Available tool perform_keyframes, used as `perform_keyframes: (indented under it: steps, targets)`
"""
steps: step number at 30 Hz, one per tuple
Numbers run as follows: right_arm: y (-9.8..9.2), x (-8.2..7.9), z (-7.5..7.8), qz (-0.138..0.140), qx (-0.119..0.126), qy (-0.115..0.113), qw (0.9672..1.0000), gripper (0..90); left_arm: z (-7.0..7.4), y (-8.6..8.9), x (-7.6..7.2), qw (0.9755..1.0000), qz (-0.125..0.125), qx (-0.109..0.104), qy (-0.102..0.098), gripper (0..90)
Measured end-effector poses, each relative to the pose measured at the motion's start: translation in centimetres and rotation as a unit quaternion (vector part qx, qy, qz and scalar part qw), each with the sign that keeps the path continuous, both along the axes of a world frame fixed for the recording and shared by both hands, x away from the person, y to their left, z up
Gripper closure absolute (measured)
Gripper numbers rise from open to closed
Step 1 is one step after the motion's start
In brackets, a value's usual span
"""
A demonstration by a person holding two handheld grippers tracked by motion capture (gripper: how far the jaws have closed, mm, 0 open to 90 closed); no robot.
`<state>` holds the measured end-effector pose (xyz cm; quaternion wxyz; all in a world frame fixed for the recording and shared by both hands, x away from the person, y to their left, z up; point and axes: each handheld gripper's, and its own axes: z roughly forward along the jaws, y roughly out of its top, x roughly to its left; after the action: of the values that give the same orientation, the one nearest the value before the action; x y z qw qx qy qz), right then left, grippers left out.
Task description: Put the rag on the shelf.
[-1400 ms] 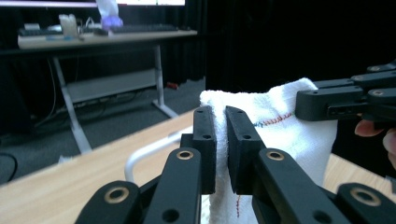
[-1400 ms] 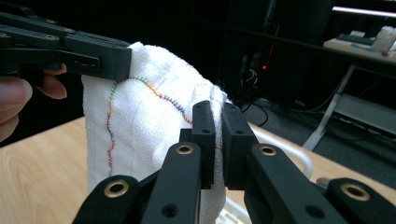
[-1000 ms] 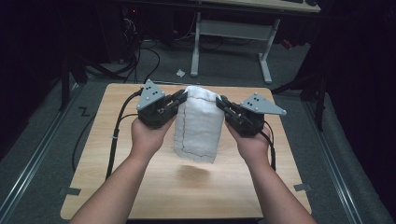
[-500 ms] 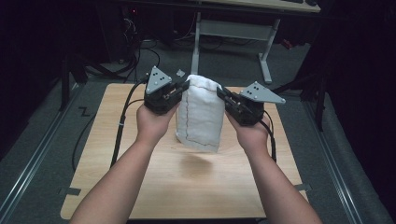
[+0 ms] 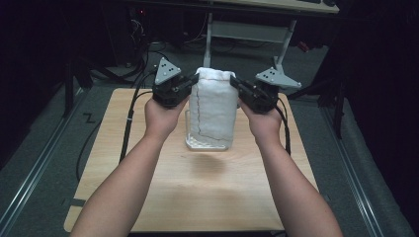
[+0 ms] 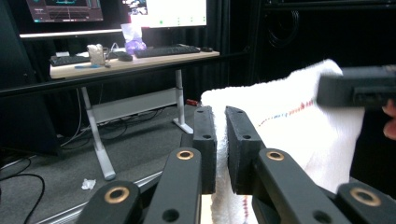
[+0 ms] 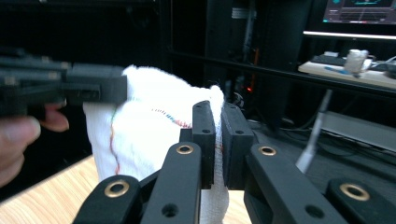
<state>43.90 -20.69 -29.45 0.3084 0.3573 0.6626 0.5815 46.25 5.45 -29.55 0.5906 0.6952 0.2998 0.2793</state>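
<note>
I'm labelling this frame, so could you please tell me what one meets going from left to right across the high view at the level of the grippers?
Left gripper → white towel, pinched at its top corners and hanging over the wooden table → right gripper.

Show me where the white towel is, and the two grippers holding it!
white towel (image 5: 214,106), high view, front face.
left gripper (image 6: 220,140), left gripper view, between its fingertips.
right gripper (image 7: 217,135), right gripper view, between its fingertips.
</note>
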Motion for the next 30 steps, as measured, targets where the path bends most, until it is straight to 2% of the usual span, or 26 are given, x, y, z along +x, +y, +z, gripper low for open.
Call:
perform_keyframes:
  steps: [3,7,12,18,21,22,26,30]
  targets:
    - [-0.1,1.1,0.1,0.001,0.004,0.011,0.9999,86.3,0.1,0.0,0.2,0.9999,0.001,0.01,-0.004,83.3]
    - [0.3,1.8,0.1,0.0,0.011,0.013,0.9998,86.2,0.3,0.1,1.1,0.9999,0.015,0.002,0.001,83.3]
    - [0.5,2.9,0.0,-0.005,0.001,0.022,0.9997,86.2,0.2,0.1,2.4,0.9997,0.02,-0.004,0.014,83.3]
    - [0.6,4.4,0.0,-0.008,-0.002,0.022,0.9997,86.2,0.2,0.0,3.7,0.9996,0.021,-0.011,0.017,83.1]
    - [0.6,4.9,-0.1,-0.008,-0.003,0.02,0.9998,86.1,0.0,-0.1,4.6,0.9995,0.025,-0.002,0.02,83.1]
    - [0.6,5.6,-0.3,-0.01,-0.003,0.025,0.9996,86.1,-0.3,-0.2,5.2,0.9993,0.029,0.0,0.023,83.1]
    - [0.8,6.7,-0.9,-0.017,-0.014,0.03,0.9993,86.0,-1.0,-0.3,6.3,0.9987,0.032,-0.01,0.039,82.9]
    - [0.8,7.4,-1.4,-0.018,-0.02,0.037,0.9989,86.0,-1.6,-0.4,7.0,0.9984,0.035,-0.01,0.043,82.9]
